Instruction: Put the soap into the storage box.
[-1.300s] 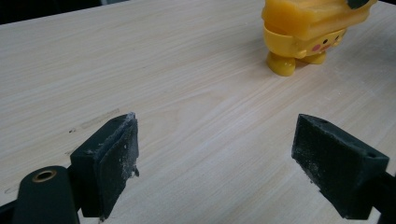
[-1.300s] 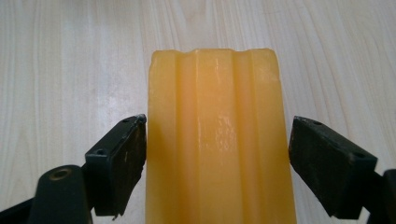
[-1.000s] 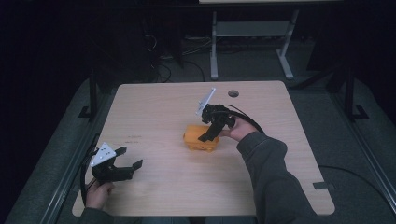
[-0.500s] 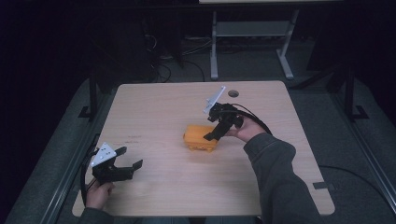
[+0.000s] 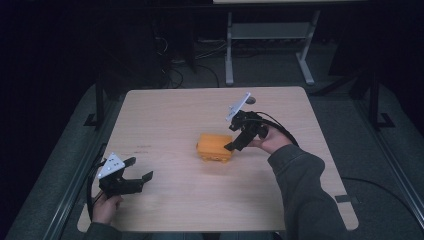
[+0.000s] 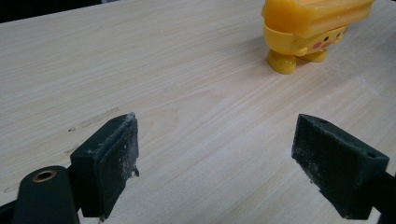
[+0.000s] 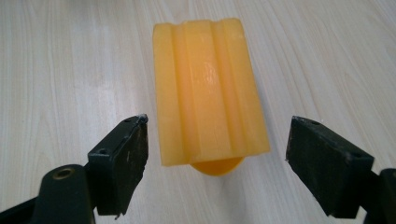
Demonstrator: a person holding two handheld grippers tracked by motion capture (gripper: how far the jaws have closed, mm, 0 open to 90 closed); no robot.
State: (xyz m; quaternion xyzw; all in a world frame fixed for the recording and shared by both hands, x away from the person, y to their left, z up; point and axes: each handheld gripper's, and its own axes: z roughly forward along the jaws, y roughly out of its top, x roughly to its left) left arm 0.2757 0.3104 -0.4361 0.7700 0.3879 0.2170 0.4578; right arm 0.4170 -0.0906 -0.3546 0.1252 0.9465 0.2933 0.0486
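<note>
Table (image 5: 165, 115): light wood, square, with one item on it. Toy (image 5: 215, 146): an orange-yellow plastic block figure, standing near the middle of the surface; in your left gripper view it shows stubby feet and a small face with pink cheeks (image 6: 306, 32), and in your right gripper view its ridged flat top runs away from the camera (image 7: 208, 88). Right gripper (image 5: 239, 141): held in your right hand (image 5: 272, 141) just beside the toy's right end, tilted down toward it, its grey plate raised toward the far edge; its jaws stand wide apart, one on either side of the toy's near end, and touch nothing as far as the right gripper view shows (image 7: 212, 158), though from the high view you cannot be sure whether a jaw tip brushes the toy. Left gripper (image 5: 139, 170): held in your left hand (image 5: 106, 207) near the front left corner of the surface, well apart from the toy, jaws spread wide over bare wood and gripping nothing (image 6: 215, 158). Cable (image 5: 282, 131): black, looping from the right gripper over your right hand.
</note>
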